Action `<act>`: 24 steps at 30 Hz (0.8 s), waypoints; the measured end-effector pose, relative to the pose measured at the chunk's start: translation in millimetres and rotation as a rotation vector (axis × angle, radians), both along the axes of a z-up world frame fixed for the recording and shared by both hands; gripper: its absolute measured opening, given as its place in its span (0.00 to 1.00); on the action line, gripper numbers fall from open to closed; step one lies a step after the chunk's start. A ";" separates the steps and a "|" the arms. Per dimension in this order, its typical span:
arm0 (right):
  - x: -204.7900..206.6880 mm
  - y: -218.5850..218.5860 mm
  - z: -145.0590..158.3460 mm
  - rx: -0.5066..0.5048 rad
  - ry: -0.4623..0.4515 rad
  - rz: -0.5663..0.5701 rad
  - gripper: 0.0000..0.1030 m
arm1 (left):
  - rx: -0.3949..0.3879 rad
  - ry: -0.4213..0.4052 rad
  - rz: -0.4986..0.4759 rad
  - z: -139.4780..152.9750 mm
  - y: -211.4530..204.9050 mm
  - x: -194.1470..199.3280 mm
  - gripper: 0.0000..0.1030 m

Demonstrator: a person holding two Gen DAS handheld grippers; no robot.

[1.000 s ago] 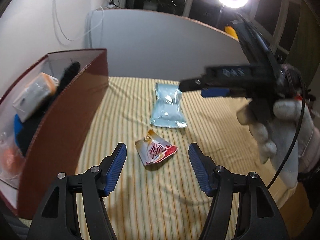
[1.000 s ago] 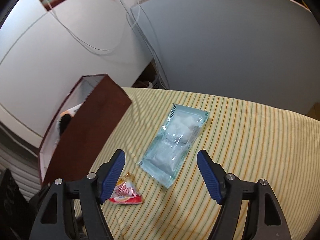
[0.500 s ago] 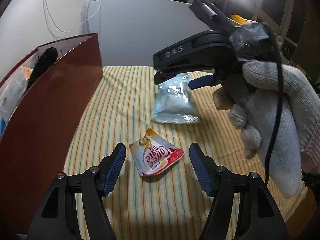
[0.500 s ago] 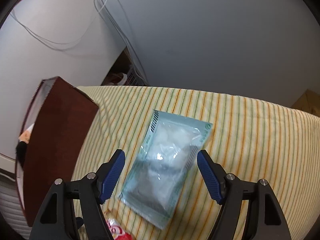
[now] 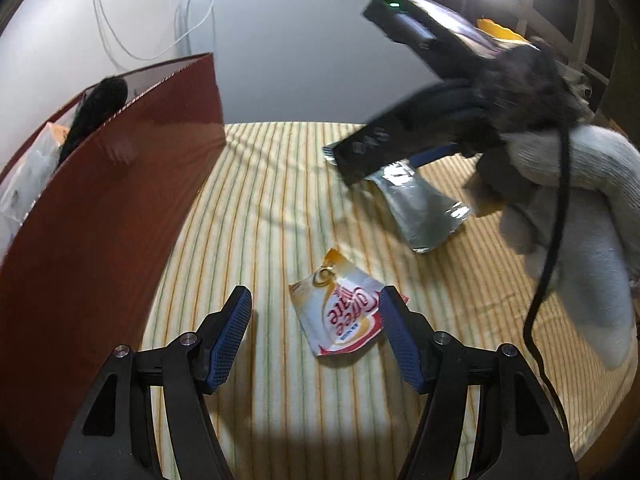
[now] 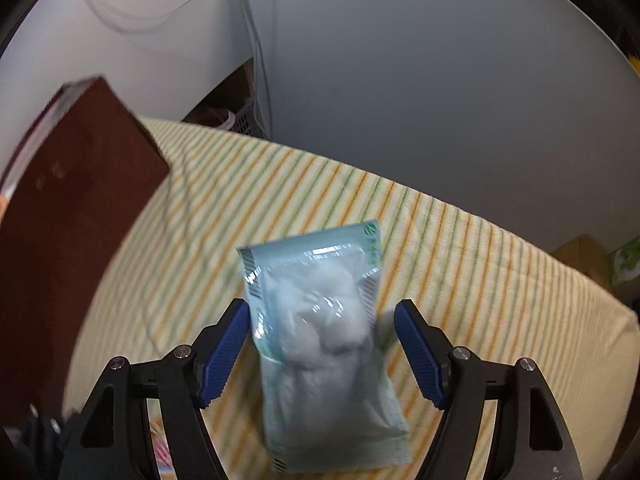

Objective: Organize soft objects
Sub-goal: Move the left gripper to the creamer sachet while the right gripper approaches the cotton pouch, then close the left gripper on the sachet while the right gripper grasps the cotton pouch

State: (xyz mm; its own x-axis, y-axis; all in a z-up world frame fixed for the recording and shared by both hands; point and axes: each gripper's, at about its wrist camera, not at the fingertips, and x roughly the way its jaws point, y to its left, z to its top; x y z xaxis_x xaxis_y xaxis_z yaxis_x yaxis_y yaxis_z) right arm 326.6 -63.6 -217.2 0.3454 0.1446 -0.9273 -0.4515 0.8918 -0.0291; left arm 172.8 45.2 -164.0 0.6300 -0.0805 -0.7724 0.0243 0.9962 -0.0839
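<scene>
Right gripper (image 6: pixel 320 344), fingers spread, is straddling the pale-blue clear plastic pouch (image 6: pixel 324 344) lying on the striped counter (image 6: pixel 480 264), probably for pickup. Left gripper (image 5: pixel 316 336) is hovering released; brown box (image 5: pixel 100 208) at 9 o'clock.

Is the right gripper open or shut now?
Open: the right gripper has its fingers spread on both sides of the light blue packet, not pressing it.

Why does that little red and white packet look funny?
The small sachet lies crumpled on the striped cloth, its top edge apparently torn open and its print upside down from here. It sits loose between the open left gripper fingers, outside the brown box.
</scene>
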 end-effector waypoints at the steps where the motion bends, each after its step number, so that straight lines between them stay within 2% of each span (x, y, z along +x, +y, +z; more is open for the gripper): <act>1: -1.9 -3.5 0.3 -0.011 -0.001 0.011 0.69 | -0.002 0.002 0.000 -0.9 0.9 0.9 0.64; 7: -9.1 -21.7 -0.4 -0.034 0.007 0.048 0.69 | -0.001 0.034 -0.024 -11.1 -4.6 8.9 0.64; 14: -21.9 -35.5 1.2 -0.044 0.015 0.119 0.69 | 0.022 0.019 -0.028 -15.8 -16.0 10.8 0.64; 16: -25.3 -37.7 1.1 -0.043 0.014 0.131 0.68 | 0.031 0.011 -0.031 -17.0 -19.8 9.1 0.61; 18: -26.2 -40.3 0.7 -0.039 0.011 0.136 0.65 | 0.031 0.002 -0.035 -18.5 -21.5 10.3 0.54; 20: -32.8 -46.0 4.4 -0.033 0.005 0.134 0.51 | 0.030 -0.003 -0.039 -18.2 -23.7 9.0 0.44; 24: -37.7 -53.1 12.2 -0.017 -0.001 0.123 0.42 | 0.023 -0.009 -0.053 -20.0 -27.1 9.5 0.40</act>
